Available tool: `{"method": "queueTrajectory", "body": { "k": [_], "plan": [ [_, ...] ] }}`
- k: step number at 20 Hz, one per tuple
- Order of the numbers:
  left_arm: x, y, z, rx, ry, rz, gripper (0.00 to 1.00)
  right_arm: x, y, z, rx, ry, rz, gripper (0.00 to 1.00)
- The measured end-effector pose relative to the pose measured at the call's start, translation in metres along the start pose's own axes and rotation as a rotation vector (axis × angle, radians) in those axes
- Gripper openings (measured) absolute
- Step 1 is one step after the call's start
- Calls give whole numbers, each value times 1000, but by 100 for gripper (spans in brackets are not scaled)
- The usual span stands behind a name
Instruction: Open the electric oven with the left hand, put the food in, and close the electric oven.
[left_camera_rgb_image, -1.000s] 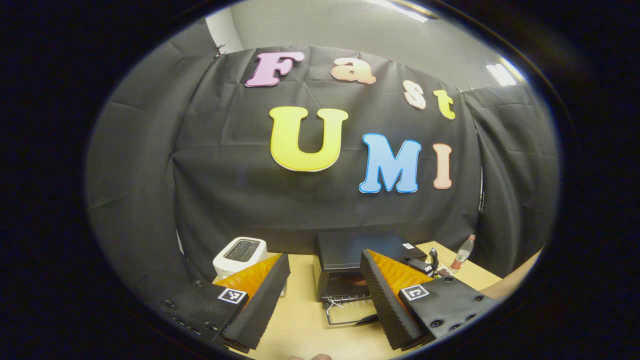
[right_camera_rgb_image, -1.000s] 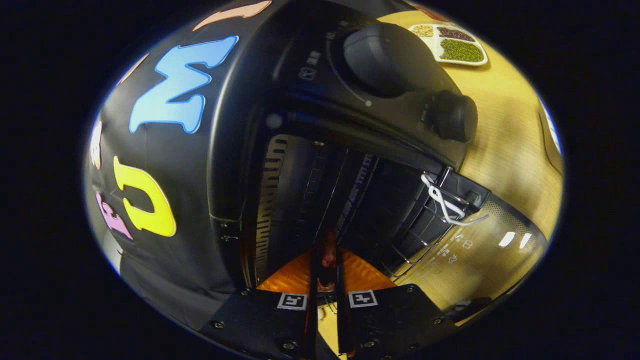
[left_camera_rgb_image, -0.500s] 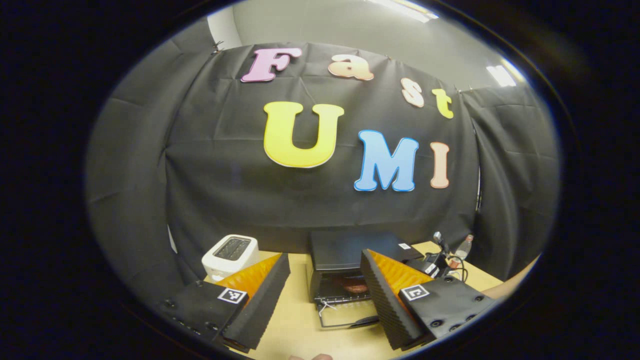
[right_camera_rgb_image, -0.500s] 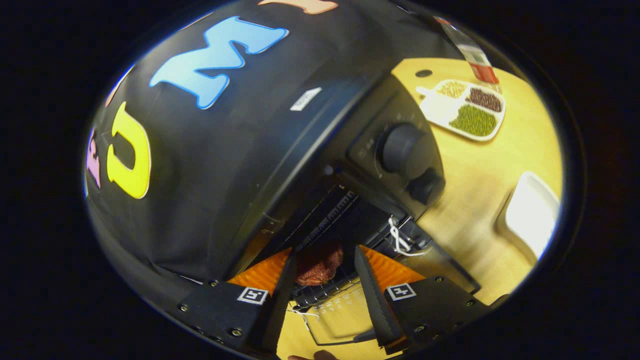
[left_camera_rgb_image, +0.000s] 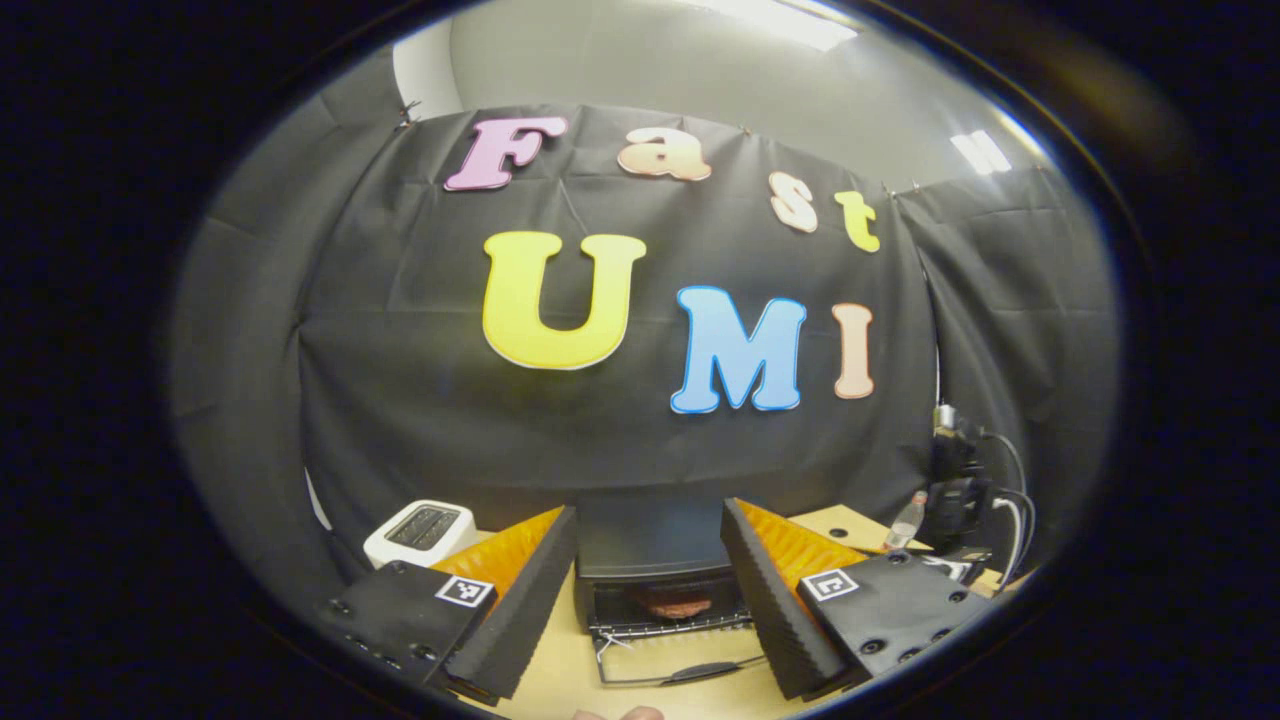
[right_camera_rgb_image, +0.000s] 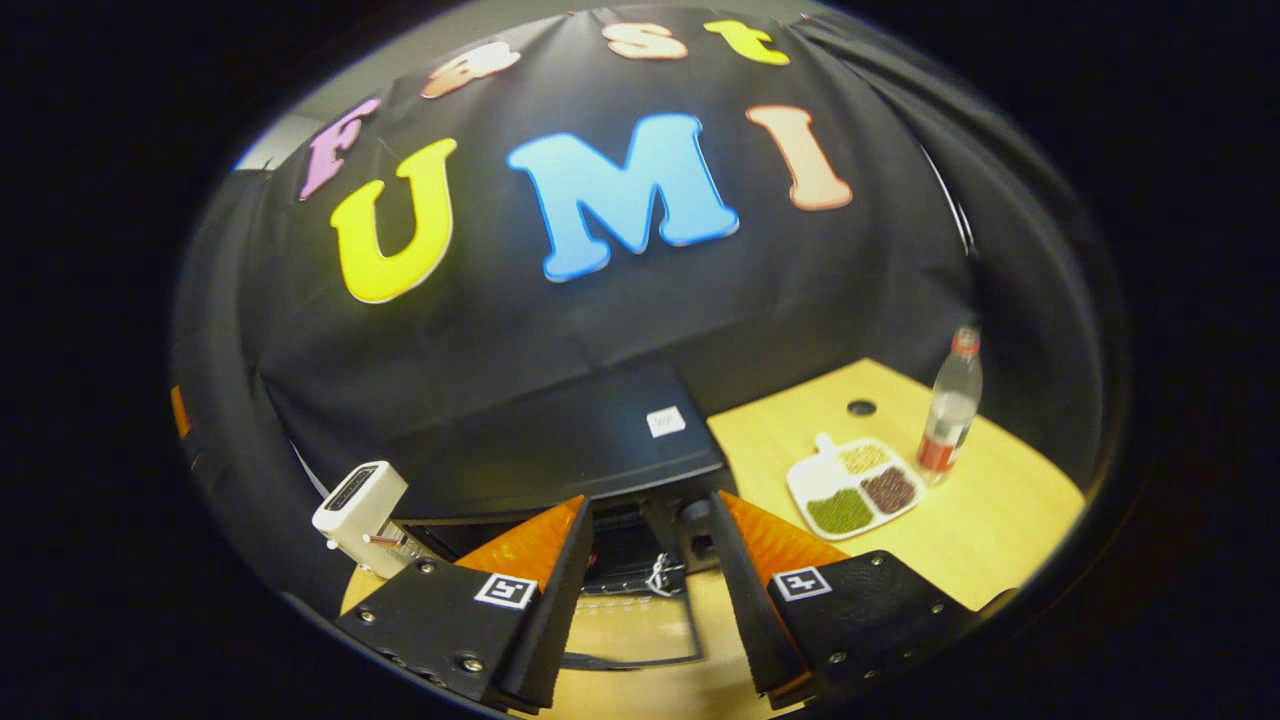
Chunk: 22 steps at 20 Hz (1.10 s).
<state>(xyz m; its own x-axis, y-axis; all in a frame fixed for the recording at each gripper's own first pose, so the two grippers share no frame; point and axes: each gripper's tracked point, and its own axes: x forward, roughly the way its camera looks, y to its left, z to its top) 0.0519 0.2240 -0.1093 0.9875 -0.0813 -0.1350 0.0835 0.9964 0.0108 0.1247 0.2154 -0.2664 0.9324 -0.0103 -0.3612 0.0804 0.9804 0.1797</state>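
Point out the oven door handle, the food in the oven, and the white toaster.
oven door handle (left_camera_rgb_image: 700, 671): left gripper view, middle of the dark grip.
food (left_camera_rgb_image: 675, 605): left gripper view, top of the reddish piece on the rack.
white toaster (left_camera_rgb_image: 420, 530): left gripper view, slotted top.

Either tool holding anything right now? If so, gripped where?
Nothing held. Left tool and right tool are both open and empty; the food lies inside the oven.

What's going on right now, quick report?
Left gripper open, facing the oven. Right gripper open, empty. Food on the rack inside, door down. Nothing in the way.
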Motion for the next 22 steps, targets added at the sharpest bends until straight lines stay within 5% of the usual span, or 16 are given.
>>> {"method": "queueTrajectory", "body": {
  "k": [10,17,18,22],
  "plan": [
    [0,-62,47,55,-96,1,100,-100,-23,157,-109,-304,20,71],
    [1,-92,62,70,-114,21,96,-121,-38,176,-91,-298,67,81],
    [3,-96,57,72,-100,23,92,-122,-44,174,-97,-297,63,91],
    [15,-105,19,60,22,21,92,-123,-59,173,-109,-292,56,96]
  ]
}}
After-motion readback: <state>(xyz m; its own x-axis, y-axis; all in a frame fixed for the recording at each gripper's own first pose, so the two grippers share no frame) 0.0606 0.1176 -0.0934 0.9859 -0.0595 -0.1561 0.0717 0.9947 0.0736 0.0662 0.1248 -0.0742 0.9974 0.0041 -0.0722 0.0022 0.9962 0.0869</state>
